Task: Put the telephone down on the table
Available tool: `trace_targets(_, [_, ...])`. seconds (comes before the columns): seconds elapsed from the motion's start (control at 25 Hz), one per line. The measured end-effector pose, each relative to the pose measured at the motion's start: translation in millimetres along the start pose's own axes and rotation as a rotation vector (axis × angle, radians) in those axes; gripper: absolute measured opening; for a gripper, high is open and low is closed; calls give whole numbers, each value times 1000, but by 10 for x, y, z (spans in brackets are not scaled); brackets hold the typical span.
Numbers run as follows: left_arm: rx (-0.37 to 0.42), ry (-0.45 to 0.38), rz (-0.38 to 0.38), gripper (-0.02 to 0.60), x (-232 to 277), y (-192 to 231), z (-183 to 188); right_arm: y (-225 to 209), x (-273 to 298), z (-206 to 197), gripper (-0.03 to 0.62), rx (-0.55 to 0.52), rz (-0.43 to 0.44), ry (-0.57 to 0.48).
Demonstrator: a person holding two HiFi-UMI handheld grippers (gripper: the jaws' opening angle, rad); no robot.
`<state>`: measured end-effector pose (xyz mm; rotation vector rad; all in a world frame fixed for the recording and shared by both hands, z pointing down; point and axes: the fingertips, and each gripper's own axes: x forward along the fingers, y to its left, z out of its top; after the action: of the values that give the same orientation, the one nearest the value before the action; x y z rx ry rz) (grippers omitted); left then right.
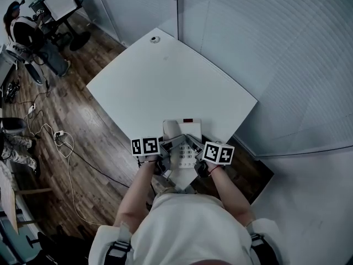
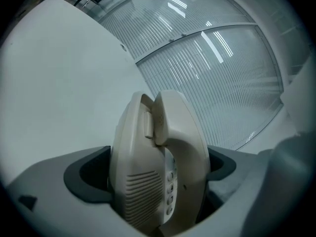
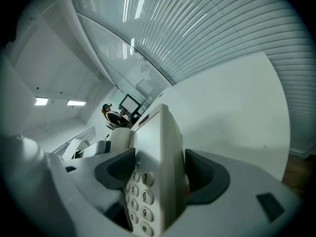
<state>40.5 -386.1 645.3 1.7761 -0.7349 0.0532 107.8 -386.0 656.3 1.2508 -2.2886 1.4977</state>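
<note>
Cream telephone (image 1: 182, 142) at lower centre of the head view, over the near corner of the white table (image 1: 165, 76); whether it touches the top cannot be told. Left tongs (image 1: 167, 154) clamp the handset side, right tongs (image 1: 194, 154) the keypad side. Open white top runs up to a small round fitting (image 1: 155, 39) at the far corner. A glass wall (image 1: 287, 65) flanks the table's right edge. Keys (image 3: 138, 194) read 3, 6, 8.

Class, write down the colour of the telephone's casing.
The telephone is cream, close to off-white; the left gripper view shows it best.
</note>
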Motion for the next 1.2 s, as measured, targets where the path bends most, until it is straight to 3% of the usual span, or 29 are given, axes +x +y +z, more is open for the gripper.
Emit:
trace_targets(0.68, [16, 60, 78, 514, 60, 159, 29, -117, 141, -64, 327, 61, -8, -15])
trace_targets(1.2, [17, 20, 148, 512, 24, 229, 18, -156, 122, -81, 327, 17, -30, -30])
